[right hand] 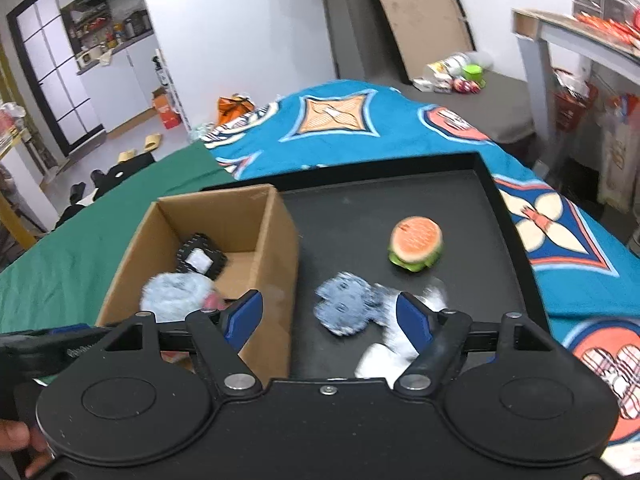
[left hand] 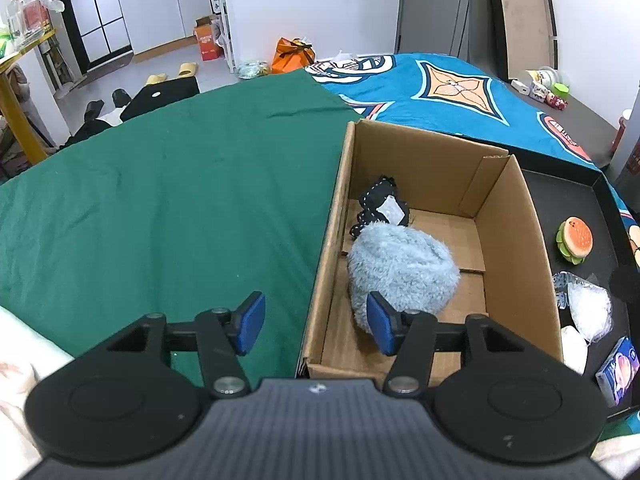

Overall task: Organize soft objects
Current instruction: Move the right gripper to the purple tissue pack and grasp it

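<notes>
Spread, empty jaws on my left gripper hang over the cardboard box's near corner beside the fluffy blue plush inside, while my right gripper, likewise spread, should next close on the denim-blue soft toy by the black tray's near edge.

The box is brown. In it sits a fluffy light blue toy and a black pouch with white dots and a white tag. The tray is black. On it is a burger toy, orange on top and green below, and a blue speckled cloth. One sheet is dark green. The blanket is bright blue with orange and cream shapes. The pads are blue.
</notes>
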`<state>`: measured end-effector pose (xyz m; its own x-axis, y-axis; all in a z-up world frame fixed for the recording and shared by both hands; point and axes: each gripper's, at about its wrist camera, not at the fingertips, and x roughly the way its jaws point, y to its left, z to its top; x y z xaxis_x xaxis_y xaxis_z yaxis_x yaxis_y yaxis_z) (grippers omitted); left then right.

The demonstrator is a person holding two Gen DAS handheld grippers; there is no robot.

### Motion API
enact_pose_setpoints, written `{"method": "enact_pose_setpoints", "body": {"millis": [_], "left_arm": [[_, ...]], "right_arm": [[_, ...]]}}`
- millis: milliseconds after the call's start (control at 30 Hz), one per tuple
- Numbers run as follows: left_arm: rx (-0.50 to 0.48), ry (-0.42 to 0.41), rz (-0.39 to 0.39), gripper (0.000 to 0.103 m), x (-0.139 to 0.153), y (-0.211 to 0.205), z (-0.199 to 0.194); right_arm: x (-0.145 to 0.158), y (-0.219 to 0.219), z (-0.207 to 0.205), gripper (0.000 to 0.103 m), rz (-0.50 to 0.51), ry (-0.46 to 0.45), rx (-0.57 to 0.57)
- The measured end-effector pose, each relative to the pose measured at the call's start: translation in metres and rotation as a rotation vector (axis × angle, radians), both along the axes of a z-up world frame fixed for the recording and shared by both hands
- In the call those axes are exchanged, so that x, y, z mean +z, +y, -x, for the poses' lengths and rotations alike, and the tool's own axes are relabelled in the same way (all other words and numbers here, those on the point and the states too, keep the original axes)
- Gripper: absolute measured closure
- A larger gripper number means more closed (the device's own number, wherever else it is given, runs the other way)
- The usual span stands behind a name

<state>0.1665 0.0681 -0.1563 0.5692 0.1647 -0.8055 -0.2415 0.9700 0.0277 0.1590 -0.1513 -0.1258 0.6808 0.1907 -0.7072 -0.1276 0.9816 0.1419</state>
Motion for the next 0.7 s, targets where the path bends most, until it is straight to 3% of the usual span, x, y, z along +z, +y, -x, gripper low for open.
{"method": "enact_pose_setpoints", "body": {"millis": [700], "left_arm": [[-0.053, 0.012, -0.111, 0.040, -0.004, -0.034, -0.003]], "right_arm": [[-0.043, -0.085, -0.005, 0.026, -0.018, 0.177, -0.233]]}}
